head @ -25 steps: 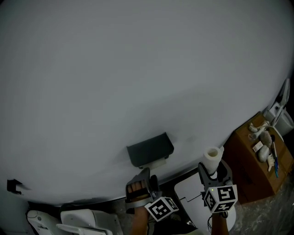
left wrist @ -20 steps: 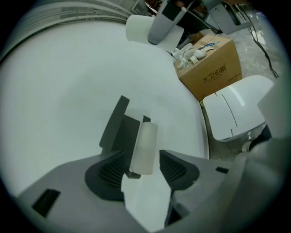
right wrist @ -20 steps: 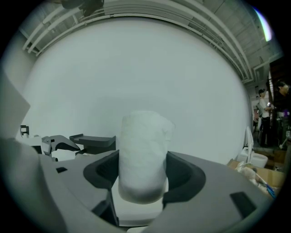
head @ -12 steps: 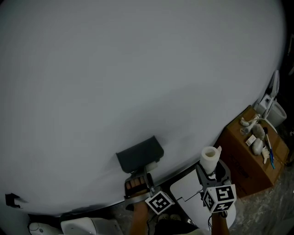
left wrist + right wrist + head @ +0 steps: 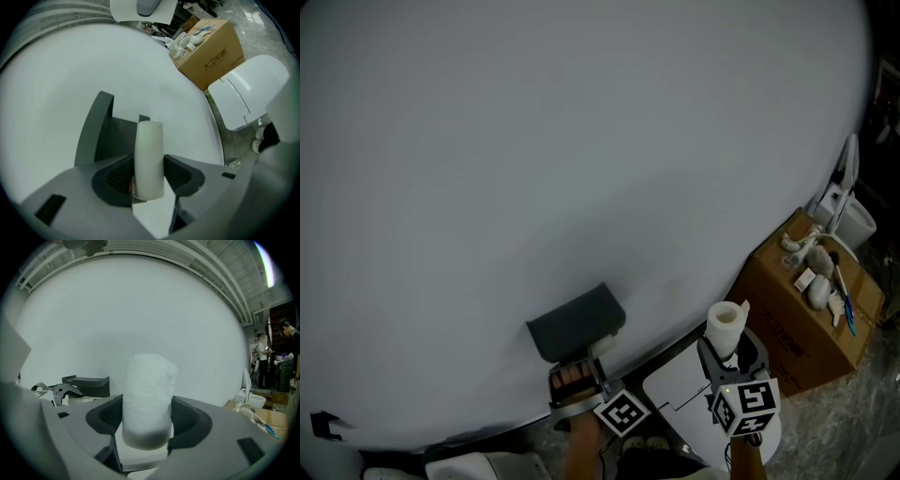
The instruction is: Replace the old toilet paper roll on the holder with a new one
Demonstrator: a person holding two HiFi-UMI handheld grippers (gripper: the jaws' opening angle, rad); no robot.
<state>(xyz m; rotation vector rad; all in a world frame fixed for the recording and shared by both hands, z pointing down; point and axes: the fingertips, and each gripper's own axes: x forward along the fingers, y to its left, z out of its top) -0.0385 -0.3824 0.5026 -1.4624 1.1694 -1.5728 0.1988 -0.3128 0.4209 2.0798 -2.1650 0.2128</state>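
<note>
- Lower centre of the head view, on the white wall [image 5: 581, 141]: dark grey holder [image 5: 577, 321], box-shaped, mounted flat to the wall.
- Left tool [image 5: 149, 177]: jaws drawn narrow onto the old roll [image 5: 149, 145]. The roll is a thin pale tube with little or no paper on it, standing directly in front of the holder. Whether it is free of the holder or seated in it cannot be told.
- Right tool [image 5: 146, 420]: jaws closed on the new roll [image 5: 146, 390]. The roll is full and white, held upright at lower right of the head view, beside the holder and not touching it.
- Progress, as judged: roughly the middle.
  - Done: old roll grasped; new roll in hand and waiting.
  - Left: draw the old roll clear, put it aside, bring the new roll across, seat it in the holder.
- Surroundings:
  - White toilet [image 5: 689, 389] below the right tool, at the bottom of the frame.
  - Cardboard box [image 5: 802, 319] at right, carrying small pale items and a blue-handled object [image 5: 847, 314] on top.
  - Pale upright object behind the box, too small to identify.
  - Small black fitting [image 5: 323, 424] on the wall at lower left.
  - Person [image 5: 261, 352] standing at the far right edge of the right gripper view.
- Obstructions, as judged:
  - Only the left tool and the old roll stand between the new roll and the holder.
  - Both tools are loaded, so neither is free to steady the holder until the old roll is put down.
</note>
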